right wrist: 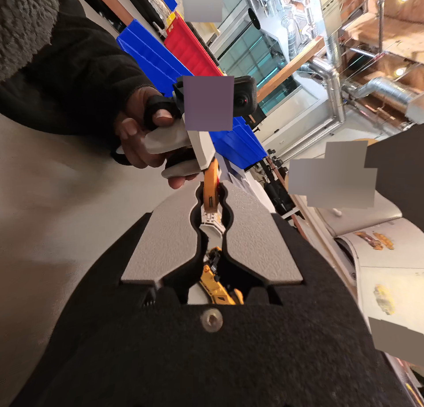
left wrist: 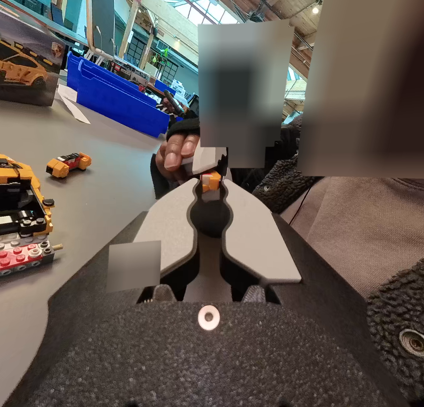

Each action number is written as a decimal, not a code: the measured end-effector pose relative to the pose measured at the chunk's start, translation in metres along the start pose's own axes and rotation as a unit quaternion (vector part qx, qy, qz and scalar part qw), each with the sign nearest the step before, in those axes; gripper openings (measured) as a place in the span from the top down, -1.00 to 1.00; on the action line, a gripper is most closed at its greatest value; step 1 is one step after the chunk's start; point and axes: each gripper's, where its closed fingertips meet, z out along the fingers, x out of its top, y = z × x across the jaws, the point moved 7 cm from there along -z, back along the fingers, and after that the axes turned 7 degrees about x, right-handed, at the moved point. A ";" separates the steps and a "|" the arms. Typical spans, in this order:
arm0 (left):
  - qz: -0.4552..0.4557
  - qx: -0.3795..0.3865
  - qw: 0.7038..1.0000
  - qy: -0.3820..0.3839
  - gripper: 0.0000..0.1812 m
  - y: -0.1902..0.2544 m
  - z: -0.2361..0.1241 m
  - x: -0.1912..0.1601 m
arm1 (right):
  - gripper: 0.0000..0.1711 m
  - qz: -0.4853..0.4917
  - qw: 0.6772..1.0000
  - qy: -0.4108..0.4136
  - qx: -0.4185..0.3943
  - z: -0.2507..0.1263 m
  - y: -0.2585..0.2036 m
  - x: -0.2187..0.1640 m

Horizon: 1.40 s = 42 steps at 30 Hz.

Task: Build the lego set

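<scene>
My left gripper [left wrist: 210, 190] is shut on a small orange, white and red lego assembly [left wrist: 210, 182], held up in the air in front of a person's chest. My right gripper [right wrist: 212, 190] is shut on the same assembly, seen there as an orange curved piece [right wrist: 210, 178] with a white part below. The two grippers meet tip to tip: the right one's grey finger [left wrist: 206, 159] shows just beyond the piece, and the left one's finger [right wrist: 203, 151] shows in the right wrist view. The partly built orange lego car [left wrist: 20, 212] stands on the grey table at the left.
A small orange, red and black sub-assembly [left wrist: 68, 164] lies on the table [left wrist: 103, 189] beyond the car. Blue bins [left wrist: 119, 97] and the set's box [left wrist: 27, 58] stand at the back. A red bin [right wrist: 190, 49] and an open instruction booklet [right wrist: 378, 269] show in the right wrist view.
</scene>
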 end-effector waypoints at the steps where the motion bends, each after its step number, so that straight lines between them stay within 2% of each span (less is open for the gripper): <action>1: 0.002 -0.001 1.000 0.002 0.84 0.000 0.000 0.000 | 0.86 -0.004 1.000 0.001 -0.004 0.000 0.000 0.000; 16: -0.022 -0.043 0.999 0.006 0.82 0.004 -0.001 0.000 | 0.86 -0.033 0.999 0.019 -0.011 0.000 -0.003 0.004; 19: -0.054 -0.073 0.996 0.008 0.78 0.005 -0.001 0.001 | 0.86 -0.034 0.999 0.025 -0.012 -0.001 -0.004 0.006; 38: -0.024 -0.056 0.998 0.004 0.82 0.006 -0.002 0.001 | 0.86 -0.027 0.999 0.027 -0.009 -0.001 -0.004 0.007; 42: 0.019 -0.023 1.000 -0.002 0.82 0.006 -0.001 0.000 | 0.86 -0.024 0.999 0.020 -0.007 -0.001 -0.004 0.005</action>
